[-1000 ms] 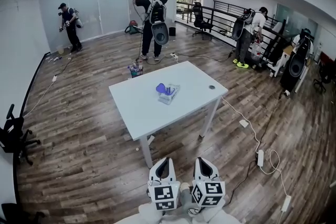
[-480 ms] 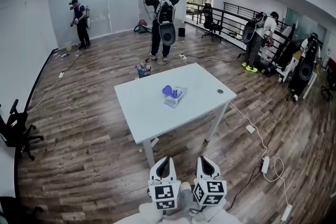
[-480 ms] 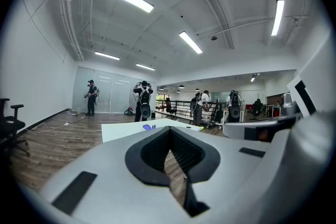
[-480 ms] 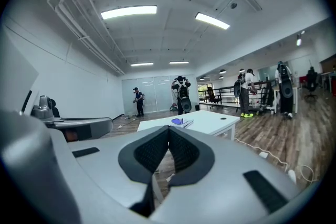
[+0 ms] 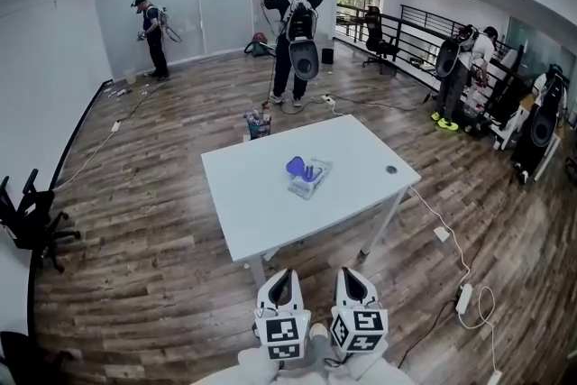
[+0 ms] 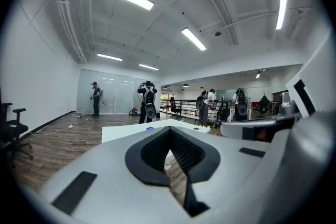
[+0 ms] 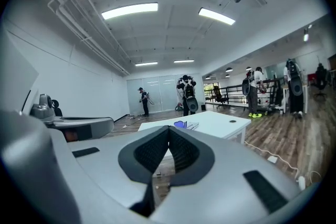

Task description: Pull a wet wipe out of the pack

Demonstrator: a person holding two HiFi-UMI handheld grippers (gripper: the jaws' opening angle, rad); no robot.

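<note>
Wood-plank flooring (image 5: 135, 221) carries a white rectangular table (image 5: 261, 212) set askew to the viewer. Near that table's middle lies the clear plastic pack of wet wipes (image 5: 312, 181), with a purple round lid (image 5: 296, 165) at its end toward the picture's left. The pack is small in every view, so its long axis is only a guess, but it seems to run from near-left to far-right, roughly along the table's longer edges. From the pack outward, bare tabletop lies on every side, then the table's near corner, then a stretch of floor. Beyond that floor come the left gripper (image 5: 281, 275) and the right gripper (image 5: 352, 275), side by side at the bottom of the head view and aimed toward the table. Both are well apart from the pack, which lies straight ahead, between the lines the two point along. Neither hand looks clearly nearer. Each gripper view shows its black ridged pads clenched tip to tip, with nothing between them. The coming move, as I judge it, is a plain advance forward over the table's near corner.
</note>
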